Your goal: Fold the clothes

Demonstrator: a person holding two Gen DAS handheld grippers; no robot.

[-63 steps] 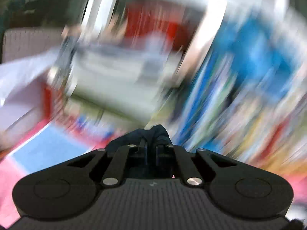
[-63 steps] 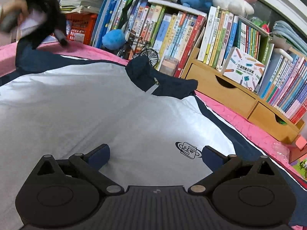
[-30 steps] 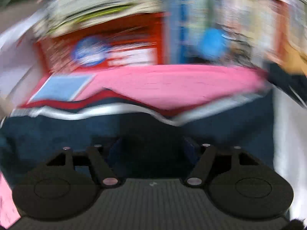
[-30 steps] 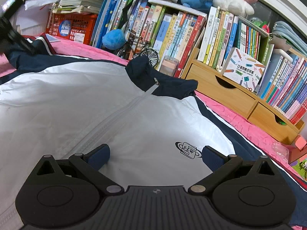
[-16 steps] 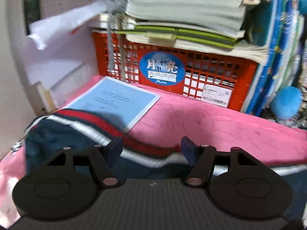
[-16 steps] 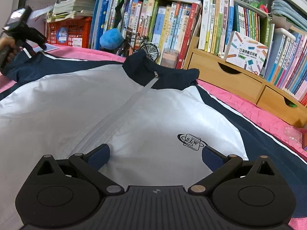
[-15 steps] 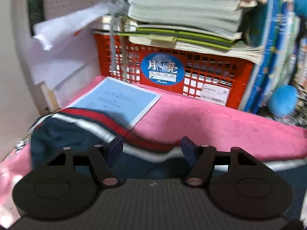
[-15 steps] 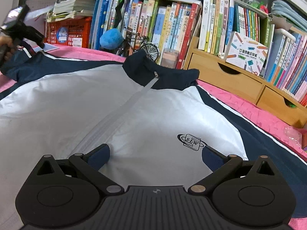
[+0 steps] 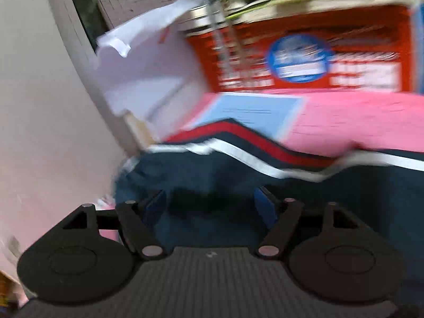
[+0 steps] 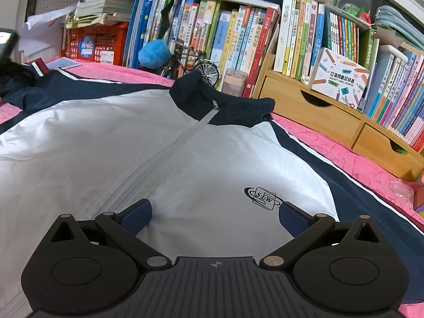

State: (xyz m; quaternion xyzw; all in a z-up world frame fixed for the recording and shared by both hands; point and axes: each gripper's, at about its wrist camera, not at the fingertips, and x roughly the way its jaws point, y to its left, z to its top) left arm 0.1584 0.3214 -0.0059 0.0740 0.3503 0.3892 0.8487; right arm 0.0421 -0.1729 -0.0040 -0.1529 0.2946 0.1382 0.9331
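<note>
Pink bedspread (image 10: 344,145) is the work surface, backed by a crowded row of books (image 10: 238,34) and a wooden drawer unit (image 10: 331,116). White-and-navy jacket (image 10: 132,145) lies flat on it, front up, zipped, collar toward the books, logo on the chest near the right gripper (image 10: 214,213).

Right gripper: jaws spread wide, nothing between them, hovering over the white chest panel just beside the zip. Contact with the fabric can't be judged.

Left gripper (image 9: 210,202): view is motion-blurred. Jaws apart, navy sleeve (image 9: 238,175) with its red and white stripes directly under and ahead of the fingers; nothing visibly pinched.

Clutter near the collar: small model bicycle (image 10: 193,63), blue plush ball (image 10: 154,53), pink cup (image 10: 234,80), all close to the jacket's top edge. Red crate (image 9: 312,53) stacked with papers sits behind the sleeve end, a blue sheet (image 9: 251,111) lying on the bedspread between crate and sleeve. Pale wall (image 9: 39,106) close on the left of the sleeve, loose white papers (image 9: 148,66) leaning beside it.

Open pink strip runs along the jacket's right sleeve in front of the drawers.
</note>
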